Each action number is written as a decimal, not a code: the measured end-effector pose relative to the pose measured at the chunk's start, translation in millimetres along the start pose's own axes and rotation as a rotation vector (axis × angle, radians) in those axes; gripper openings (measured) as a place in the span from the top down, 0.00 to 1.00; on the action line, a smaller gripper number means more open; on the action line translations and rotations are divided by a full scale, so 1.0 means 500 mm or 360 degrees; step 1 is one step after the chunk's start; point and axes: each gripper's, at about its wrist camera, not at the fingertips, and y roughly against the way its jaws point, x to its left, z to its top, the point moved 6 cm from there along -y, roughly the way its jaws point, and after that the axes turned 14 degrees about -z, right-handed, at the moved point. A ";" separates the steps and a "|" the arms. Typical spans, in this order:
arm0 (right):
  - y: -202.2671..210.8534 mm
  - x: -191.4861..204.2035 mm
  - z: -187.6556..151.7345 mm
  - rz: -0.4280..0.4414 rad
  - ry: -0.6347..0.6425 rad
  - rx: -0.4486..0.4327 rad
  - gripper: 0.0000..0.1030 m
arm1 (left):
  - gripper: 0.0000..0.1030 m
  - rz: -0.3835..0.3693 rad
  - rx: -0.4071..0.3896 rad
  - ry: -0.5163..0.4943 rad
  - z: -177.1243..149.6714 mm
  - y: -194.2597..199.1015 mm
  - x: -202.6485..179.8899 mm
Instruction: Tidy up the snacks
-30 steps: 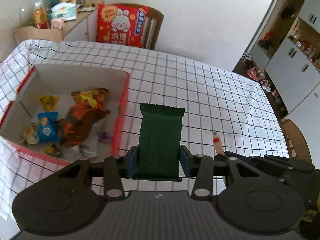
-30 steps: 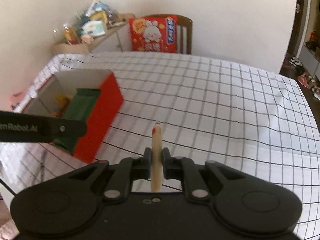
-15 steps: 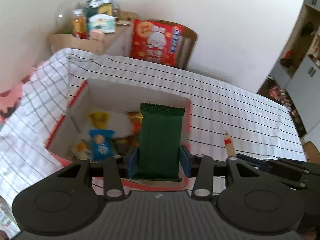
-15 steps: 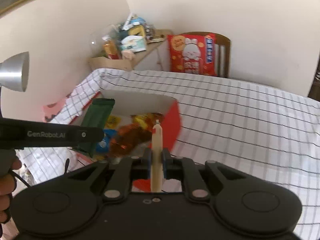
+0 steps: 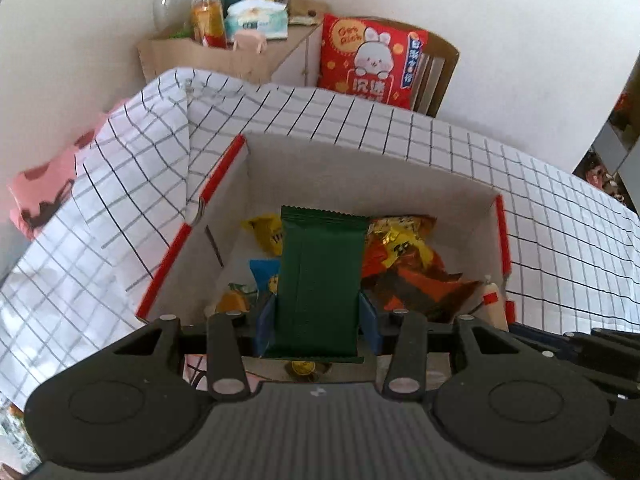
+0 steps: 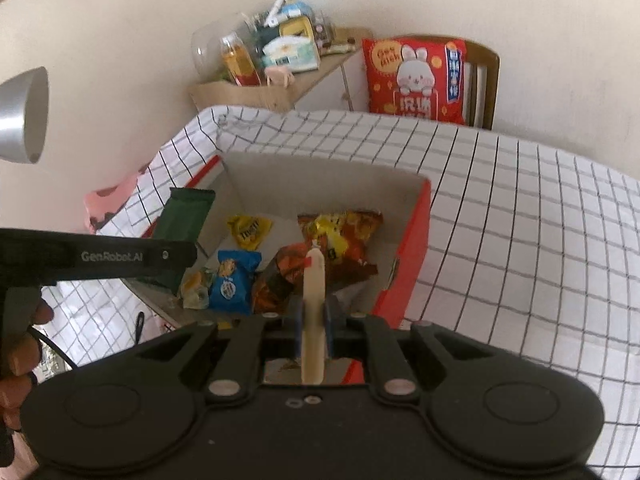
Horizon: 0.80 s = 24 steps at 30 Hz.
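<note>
At the left of the left wrist view, the red-edged box (image 5: 502, 236) sits on the checked worktop (image 5: 560, 216), open at the top. My left tongs (image 5: 318, 316) clamp a dark green packet (image 5: 322, 276) by its sides, upright at frame centre, above the box interior. In the right wrist view my right tongs (image 6: 312, 322) are pinched nearly closed on a slim cream stick snack (image 6: 314, 292) with a red band, also above the box.

Risks, as I judge them: the tall green packet may tip against the left wall and lodge upright if let go at this angle; the thin stick may roll or slide under the heap of wrappers; my two tongs work close together over one opening and could collide.

Count, left to right in the right wrist view: one green packet; one yellow packet (image 6: 249, 232); one blue packet (image 6: 234, 282); two orange-and-yellow bags (image 6: 340, 232), possibly more, as the heap overlaps; one stick snack; one box.
</note>
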 end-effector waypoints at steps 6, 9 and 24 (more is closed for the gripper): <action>-0.024 -0.004 -0.009 -0.0025 -0.0018 0.0016 0.88 | 0.57 -0.0016 0.0044 -0.0003 -0.022 -0.037 -0.002; -0.028 -0.007 -0.012 -0.0022 -0.0026 0.0023 0.83 | 0.56 -0.0036 0.0055 -0.0011 -0.034 -0.042 -0.010; 0.047 -0.010 -0.014 0.0035 -0.0012 -0.0122 0.42 | 0.29 -0.0068 -0.0063 -0.0032 -0.051 0.028 -0.028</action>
